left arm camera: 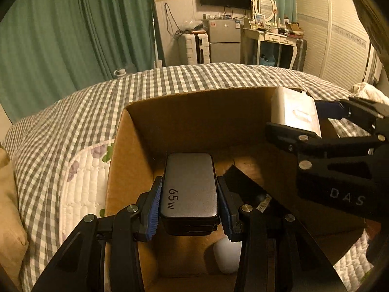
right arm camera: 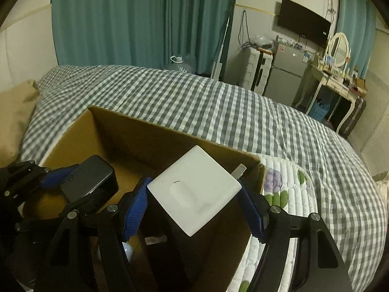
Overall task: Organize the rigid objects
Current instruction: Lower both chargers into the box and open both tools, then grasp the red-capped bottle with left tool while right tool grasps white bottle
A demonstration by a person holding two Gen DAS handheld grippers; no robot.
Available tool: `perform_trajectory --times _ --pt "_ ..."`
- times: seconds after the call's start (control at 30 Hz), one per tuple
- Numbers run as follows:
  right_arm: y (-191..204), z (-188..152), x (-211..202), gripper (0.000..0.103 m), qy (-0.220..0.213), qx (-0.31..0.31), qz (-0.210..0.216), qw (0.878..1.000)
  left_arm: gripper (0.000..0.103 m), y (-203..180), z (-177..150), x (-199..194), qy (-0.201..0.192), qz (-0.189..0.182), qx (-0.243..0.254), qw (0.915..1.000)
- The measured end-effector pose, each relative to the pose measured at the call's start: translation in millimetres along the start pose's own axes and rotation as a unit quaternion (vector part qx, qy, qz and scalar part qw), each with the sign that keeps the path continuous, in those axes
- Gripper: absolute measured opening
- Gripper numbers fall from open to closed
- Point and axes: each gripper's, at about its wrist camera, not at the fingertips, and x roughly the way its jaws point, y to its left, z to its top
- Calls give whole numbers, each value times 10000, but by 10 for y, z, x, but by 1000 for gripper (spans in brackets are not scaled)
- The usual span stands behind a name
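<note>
My left gripper (left arm camera: 189, 205) is shut on a grey charger marked "65W" (left arm camera: 190, 187) and holds it over the open cardboard box (left arm camera: 194, 112). My right gripper (right arm camera: 194, 202) is shut on a white square charger (right arm camera: 194, 192) with metal prongs, above the box's right side (right arm camera: 170, 141). The white charger also shows in the left wrist view (left arm camera: 294, 112), and the grey charger in the right wrist view (right arm camera: 87, 180). Inside the box lie a white rounded object (left arm camera: 227, 255) and a black object (left arm camera: 248, 182).
The box sits on a bed with a grey checked cover (right arm camera: 218, 104) and a white flowered quilt (right arm camera: 287, 185). A tan pillow (right arm camera: 17, 107) lies at the left. Green curtains, a fridge (left arm camera: 225, 41) and a dressing table (left arm camera: 272, 36) stand beyond the bed.
</note>
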Motion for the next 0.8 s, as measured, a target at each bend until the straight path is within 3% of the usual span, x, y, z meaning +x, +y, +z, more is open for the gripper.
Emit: perform_trajectory --times 0.13,0.2,0.23,0.5,0.6,0.8 --pt "14 -4 -15 72 -22 62 40 10000 47 21 -17 -51 -29 -50 -80 10000" --pt "-13 17 -86 79 -84 143 75 9998 78 18 -10 -164 -122 17 -105 9999" --pt "-33 22 -150 83 -156 211 71 9996 81 11 -12 -252 -172 99 -115 9997" --pt "-71 186 -1072 87 -537 335 -234 9977 82 32 -41 -1023 -457 97 -95 9989" --pt "-26 193 -1574 91 -711 299 -383 9963 94 44 -91 -1421 -659 149 -121 9976" --pt "153 -33 -2326 94 -796 173 -452 9956 100 121 -340 -2092 -1023 295 -141 9942"
